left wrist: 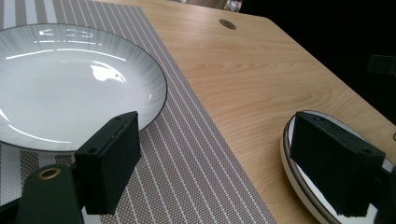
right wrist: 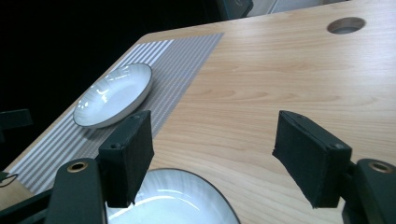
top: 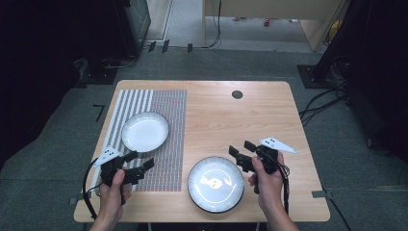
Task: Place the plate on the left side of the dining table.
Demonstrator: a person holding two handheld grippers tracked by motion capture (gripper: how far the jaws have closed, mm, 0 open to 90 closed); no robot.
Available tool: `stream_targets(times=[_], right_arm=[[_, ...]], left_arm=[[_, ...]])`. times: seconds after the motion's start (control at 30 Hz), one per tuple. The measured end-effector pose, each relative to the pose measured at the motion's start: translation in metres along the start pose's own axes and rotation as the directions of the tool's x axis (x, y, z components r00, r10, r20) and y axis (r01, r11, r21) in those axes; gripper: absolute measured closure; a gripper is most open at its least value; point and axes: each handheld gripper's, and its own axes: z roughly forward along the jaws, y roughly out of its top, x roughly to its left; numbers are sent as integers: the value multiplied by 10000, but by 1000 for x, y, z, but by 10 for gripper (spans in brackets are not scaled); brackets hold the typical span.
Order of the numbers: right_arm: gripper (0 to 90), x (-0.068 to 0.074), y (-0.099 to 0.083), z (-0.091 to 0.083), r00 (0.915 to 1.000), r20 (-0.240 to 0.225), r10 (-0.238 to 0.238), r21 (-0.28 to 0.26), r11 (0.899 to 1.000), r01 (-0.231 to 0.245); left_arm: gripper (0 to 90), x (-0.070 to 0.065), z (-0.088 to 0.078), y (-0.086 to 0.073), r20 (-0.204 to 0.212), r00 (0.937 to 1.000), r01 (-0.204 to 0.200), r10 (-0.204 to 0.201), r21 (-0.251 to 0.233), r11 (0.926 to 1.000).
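Looking down from the high view, a wooden table carries a striped mat with a white plate on it; a second plate sits on bare wood near the front edge. The left gripper and right gripper hover with jaws apart, holding nothing.

In the left gripper view, its jaws spread wide between both plates.

In the right gripper view, its jaws gape above the near plate. No writing is legible anywhere.
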Motion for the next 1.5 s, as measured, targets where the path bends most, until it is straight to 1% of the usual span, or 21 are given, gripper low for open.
stream_targets(times=[0.17, 0.27, 0.37, 0.47, 0.63, 0.7, 0.83, 0.87, 0.93, 1.03, 1.07, 1.13, 1.17, 1.23, 1.3, 1.33, 1.37, 1.4, 1.47, 1.5], right_arm=[[283, -14, -10, -14, 9996, 280, -64, -5, 10000, 64], [283, -23, -17, -20, 9986, 512, -156, 17, 9999, 155], [283, -33, -23, -27, 9966, 785, -268, 22, 9996, 267], [283, -42, -28, -33, 9943, 1035, -255, -19, 9997, 259], [284, -58, -38, -42, 9898, 1425, -96, -26, 9999, 101], [283, -64, -42, -46, 9871, 1598, -79, 10, 10000, 78], [283, -72, -50, -53, 9797, 1987, -267, 36, 9996, 265], [283, -75, -51, -55, 9773, 2094, -314, 40, 9995, 312], [282, -80, -53, -58, 9736, 2255, -345, 58, 9994, 341], [272, -88, -56, -64, 9663, 2534, -446, 104, 9990, 434], [269, -92, -58, -66, 9629, 2641, -550, 114, 9985, 539], [269, -99, -61, -69, 9481, 3086, -763, 221, 9971, 730], [267, -103, -63, -70, 9429, 3226, -829, 284, 9966, 779], [256, -110, -66, -72, 9371, 3382, -870, 436, 9961, 767], [252, -116, -68, -74, 9322, 3527, -816, 551, 9963, 664], [242, -118, -68, -75, 9295, 3594, -831, 618, 9960, 651], [238, -120, -69, -75, 9269, 3657, -845, 665, 9957, 646], [226, -122, -69, -76, 9259, 3693, -800, 673, 9960, 592], [205, -126, -69, -78, 9241, 3750, -736, 724, 9961, 499], [202, -128, -69, -78, 9206, 3840, -706, 748, 9962, 452]], left_arm=[[162, 1, -1, -10, -124, 9998, -153, 154, 58, 9999], [163, 3, -3, -14, -98, 9999, -80, 80, 33, 10000], [162, 6, -7, -17, -127, 9998, -129, 129, 24, 9999], [163, 11, -10, -22, -265, 9996, -74, 75, 33, 10000], [163, 25, -17, -32, -646, 9976, 231, -237, -98, 9997], [163, 30, -19, -35, -897, 9958, 160, -162, -29, 9999], [163, 39, -25, -39, -1162, 9928, 279, -284, -58, 9996], [163, 41, -26, -40, -1264, 9917, 244, -246, -36, 9997], [163, 45, -27, -43, -1549, 9877, 208, -201, 27, 9998], [163, 52, -29, -49, -1846, 9824, 301, -271, 133, 9995], [163, 53, -30, -51, -1892, 9815, 333, -291, 188, 9993], [163, 56, -32, -54, -2051, 9785, 262, -198, 286, 9992], [163, 57, -33, -55, -2157, 9764, 213, -135, 335, 9992], [163, 60, -34, -56, -2359, 9718, 163, -74, 361, 9992], [163, 66, -37, -56, -2504, 9680, 229, -150, 288, 9993], [163, 69, -38, -56, -2675, 9635, 174, -96, 269, 9995], [163, 71, -39, -56, -2877, 9577, 106, -15, 302, 9995], [163, 74, -40, -56, -3024, 9532, 83, 23, 337, 9994], [163, 79, -43, -57, -3206, 9472, 115, 5, 356, 9993], [163, 82, -45, -58, -3296, 9441, 115, 10, 360, 9993]])
